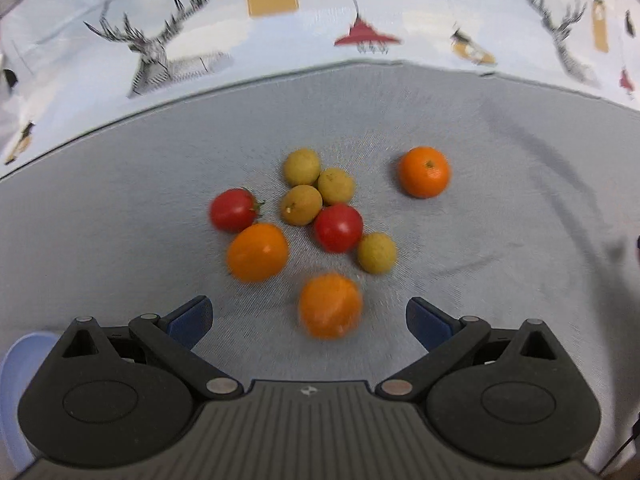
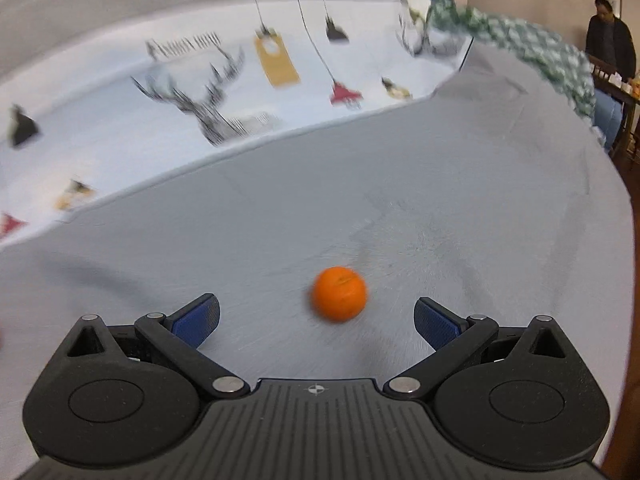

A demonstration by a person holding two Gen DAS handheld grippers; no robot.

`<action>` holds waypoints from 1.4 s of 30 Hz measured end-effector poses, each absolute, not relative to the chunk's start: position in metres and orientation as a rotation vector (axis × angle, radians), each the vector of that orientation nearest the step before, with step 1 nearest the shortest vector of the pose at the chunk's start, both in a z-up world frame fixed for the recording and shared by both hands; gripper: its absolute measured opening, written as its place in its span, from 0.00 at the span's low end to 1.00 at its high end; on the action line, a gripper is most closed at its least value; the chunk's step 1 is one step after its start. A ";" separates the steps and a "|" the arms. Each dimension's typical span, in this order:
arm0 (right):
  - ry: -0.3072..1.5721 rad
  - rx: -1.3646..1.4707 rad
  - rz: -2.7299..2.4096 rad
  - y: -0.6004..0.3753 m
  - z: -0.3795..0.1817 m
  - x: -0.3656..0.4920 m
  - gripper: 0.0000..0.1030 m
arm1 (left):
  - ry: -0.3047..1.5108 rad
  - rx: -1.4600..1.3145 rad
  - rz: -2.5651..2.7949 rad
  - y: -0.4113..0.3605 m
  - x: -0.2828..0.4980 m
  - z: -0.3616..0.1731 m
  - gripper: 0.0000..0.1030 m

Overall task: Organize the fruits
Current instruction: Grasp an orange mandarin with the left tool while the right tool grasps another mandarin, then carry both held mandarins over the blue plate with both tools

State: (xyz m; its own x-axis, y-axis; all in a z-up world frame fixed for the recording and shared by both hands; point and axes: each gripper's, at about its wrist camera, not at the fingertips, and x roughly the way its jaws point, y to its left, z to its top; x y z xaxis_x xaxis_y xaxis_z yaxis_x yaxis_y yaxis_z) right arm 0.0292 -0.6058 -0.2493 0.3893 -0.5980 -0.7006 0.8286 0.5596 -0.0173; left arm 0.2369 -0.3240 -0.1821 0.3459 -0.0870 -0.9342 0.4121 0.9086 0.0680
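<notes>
My left gripper (image 1: 309, 318) has its jaws wide, and they hold nothing. The nearest orange fruit (image 1: 330, 306) sits right between my blue pads, on the grey worktop (image 1: 120, 200). It is round and smooth. If I shut my jaws too fast or off to one side, I think it can pop out and roll away.

Just past it lies a bigger orange fruit (image 1: 258, 253), and touching that, a red tomato (image 1: 233, 210). A second red tomato (image 1: 338, 228) sits in the middle of the pile, with a small tan fruit (image 1: 376, 253) beside it. Three more tan fruits (image 1: 310, 188) huddle behind. They are all packed close. If I push forward too far, I may bump them and send them rolling apart. A hard squeeze may squash a soft tomato.

One more orange (image 1: 424, 172) sits apart, on the far right. In the near left corner I see a pale blue bowl (image 1: 24, 360), maybe where fruit goes.

My right gripper (image 2: 316, 320) is wide too, and empty. A lone orange (image 2: 339, 294) lies just ahead of it, a bit to the right of the middle. The picture is blurry, so my aim may be off. Far behind, a person (image 2: 610, 40) stands by another table.
</notes>
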 end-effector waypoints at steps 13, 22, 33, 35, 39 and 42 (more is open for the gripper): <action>0.735 0.410 -0.928 -0.627 -0.278 0.032 0.98 | 1.238 0.286 -0.310 -0.321 0.255 -0.204 0.71; 0.687 0.392 -0.819 -0.598 -0.242 0.020 0.34 | 1.195 0.272 -0.367 -0.307 0.235 -0.179 0.40; 0.543 0.364 -0.530 -0.456 -0.146 -0.040 0.34 | 1.109 0.264 -0.461 -0.243 0.141 -0.096 0.40; 0.544 0.371 -0.475 -0.431 -0.129 -0.046 0.34 | 1.096 0.267 -0.466 -0.228 0.126 -0.083 0.40; 0.541 0.379 -0.387 -0.385 -0.100 -0.058 0.34 | 1.060 0.264 -0.460 -0.193 0.099 -0.056 0.40; 0.529 0.350 -0.340 -0.352 -0.075 -0.064 0.34 | 1.015 0.234 -0.446 -0.161 0.081 -0.034 0.40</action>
